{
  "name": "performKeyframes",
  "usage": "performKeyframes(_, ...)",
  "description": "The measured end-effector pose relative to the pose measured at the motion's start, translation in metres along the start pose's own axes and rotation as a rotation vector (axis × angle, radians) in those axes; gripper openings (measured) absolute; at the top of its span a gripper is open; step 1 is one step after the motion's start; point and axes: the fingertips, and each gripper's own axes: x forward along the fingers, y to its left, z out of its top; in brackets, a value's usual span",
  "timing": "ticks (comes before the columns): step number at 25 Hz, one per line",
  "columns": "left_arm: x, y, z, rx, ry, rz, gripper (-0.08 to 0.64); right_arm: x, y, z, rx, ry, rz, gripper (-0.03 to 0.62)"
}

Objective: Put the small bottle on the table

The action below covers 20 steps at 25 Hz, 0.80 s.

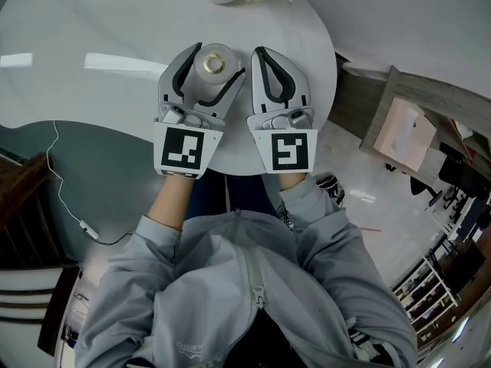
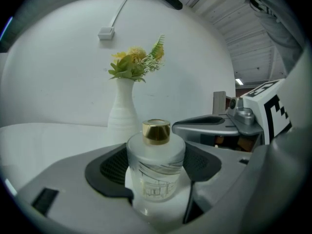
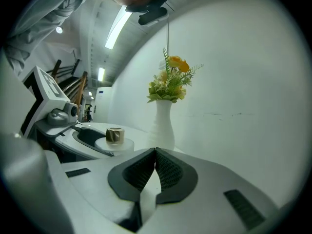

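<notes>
Left gripper: the left gripper (image 1: 217, 61) is clamped on the small bottle (image 2: 156, 167), with its dark ribbed pads (image 2: 113, 167) pressed against the frosted body on either side, just below the shoulder.

Right gripper: the right gripper (image 1: 261, 54) hangs just beside its partner, jaws drawn together with nothing between them.

Bottle's position: it is upright in the left jaws, over the near part of the round white table (image 1: 92, 21). No view shows whether its base meets the tabletop, because the gripper body hides it.

Surroundings: a white vase (image 2: 122, 113) of yellow flowers (image 2: 135, 62) stands farther back on the table, well apart from the bottle.

How the bottle looks to handle: it is a squat cylinder of frosted glass with a gold cap (image 2: 156, 131) and a line drawing on its side. It is probably rigid, breakable and smooth enough to slip, and looks light to moderate in weight.

Best hold: the wide body, as now, looks the best place to grip. The narrow cap offers little purchase and might come loose.

Task stage: the bottle appears to be at or near set-down. What remains is to seat the base flat before easing the jaws apart, since a tilted release could tip it.
</notes>
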Motion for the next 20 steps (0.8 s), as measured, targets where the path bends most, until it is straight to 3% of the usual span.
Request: performKeyframes(20, 0.006, -0.005, -0.021, 0.032, 0.091, -0.015, 0.331, 0.001, 0.008, -0.011, -0.001, 0.043, 0.004, 0.026)
